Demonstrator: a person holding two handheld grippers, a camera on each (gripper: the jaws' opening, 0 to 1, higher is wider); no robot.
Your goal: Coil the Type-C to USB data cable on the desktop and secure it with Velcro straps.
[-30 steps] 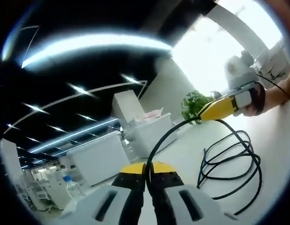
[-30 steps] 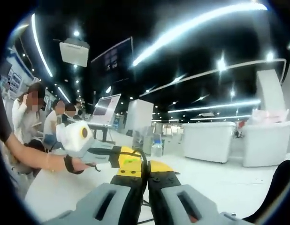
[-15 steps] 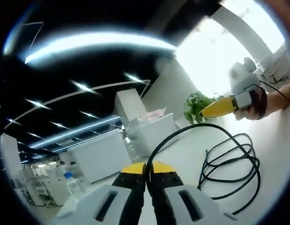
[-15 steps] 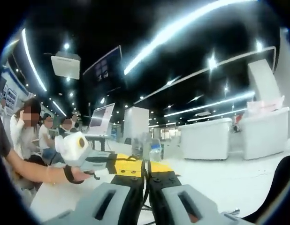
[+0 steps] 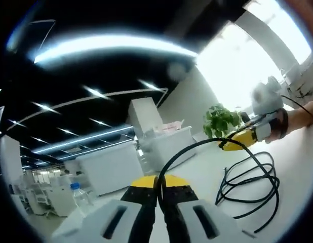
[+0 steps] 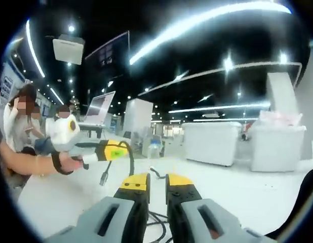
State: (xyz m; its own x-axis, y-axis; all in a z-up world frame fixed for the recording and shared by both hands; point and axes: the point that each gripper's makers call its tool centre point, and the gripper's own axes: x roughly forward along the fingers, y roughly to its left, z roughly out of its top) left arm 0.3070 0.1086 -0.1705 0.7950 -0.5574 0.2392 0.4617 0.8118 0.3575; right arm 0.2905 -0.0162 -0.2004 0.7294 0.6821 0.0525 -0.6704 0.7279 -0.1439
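2 grippers: left gripper clamps cable; right gripper parted.

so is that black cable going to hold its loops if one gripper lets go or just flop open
Probably flops. The black cable lies in loose, uneven loops on the white desktop, nothing binding them. It arcs freely up from the left gripper, so likely light and springy. The right gripper now stands open.

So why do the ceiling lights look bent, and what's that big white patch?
Left gripper view: the fisheye lens curves the ceiling lights into arcs, and the window area is blown out white, washing out the right gripper. Right gripper view: the light strips bow too; the distant people look soft.
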